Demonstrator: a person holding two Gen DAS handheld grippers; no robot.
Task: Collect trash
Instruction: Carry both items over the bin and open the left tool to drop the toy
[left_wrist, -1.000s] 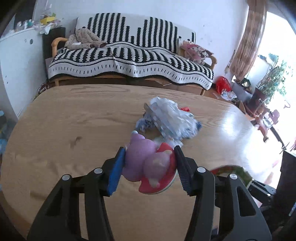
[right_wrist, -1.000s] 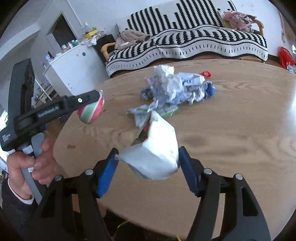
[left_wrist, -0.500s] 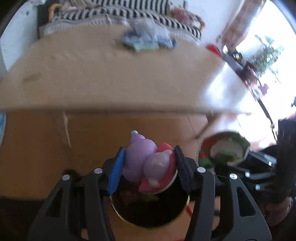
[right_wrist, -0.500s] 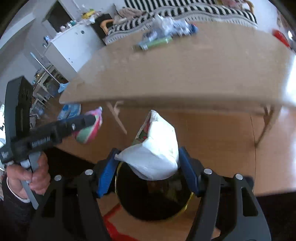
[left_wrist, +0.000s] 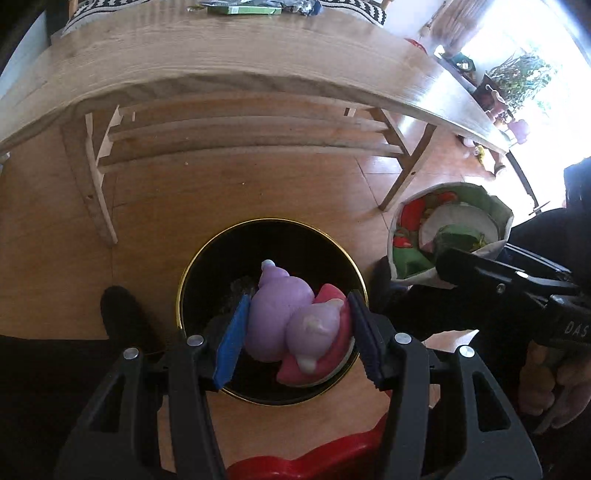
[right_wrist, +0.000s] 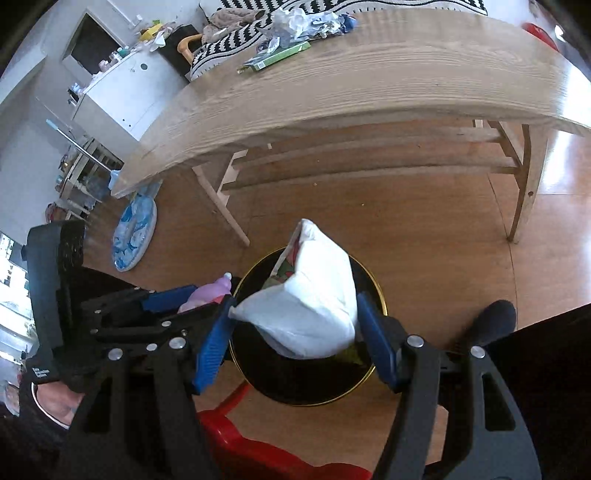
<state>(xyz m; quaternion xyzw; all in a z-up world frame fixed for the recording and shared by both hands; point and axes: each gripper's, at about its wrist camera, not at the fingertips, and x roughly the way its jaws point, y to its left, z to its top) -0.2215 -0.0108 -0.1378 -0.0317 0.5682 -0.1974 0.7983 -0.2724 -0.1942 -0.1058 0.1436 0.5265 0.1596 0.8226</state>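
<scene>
My left gripper (left_wrist: 295, 332) is shut on a purple and pink squishy toy (left_wrist: 291, 321) and holds it over the open black bin (left_wrist: 207, 266) with a gold rim on the floor. My right gripper (right_wrist: 295, 332) is shut on a crumpled white paper bowl (right_wrist: 310, 295) with a printed inside, held above the same bin (right_wrist: 365, 376). The bowl also shows in the left wrist view (left_wrist: 450, 236), to the right of the bin. The left gripper with the toy (right_wrist: 210, 291) shows at the left in the right wrist view.
The wooden table (right_wrist: 332, 70) stands beyond the bin, with a pile of wrappers (right_wrist: 303, 22) and a green packet (right_wrist: 280, 59) on its far side. A red object (right_wrist: 266, 450) lies on the floor just in front of the bin. A round blue mat (right_wrist: 135, 232) lies at the left.
Both grippers have left the table top, dropped below its edge and come over the bin, each still holding its item.
</scene>
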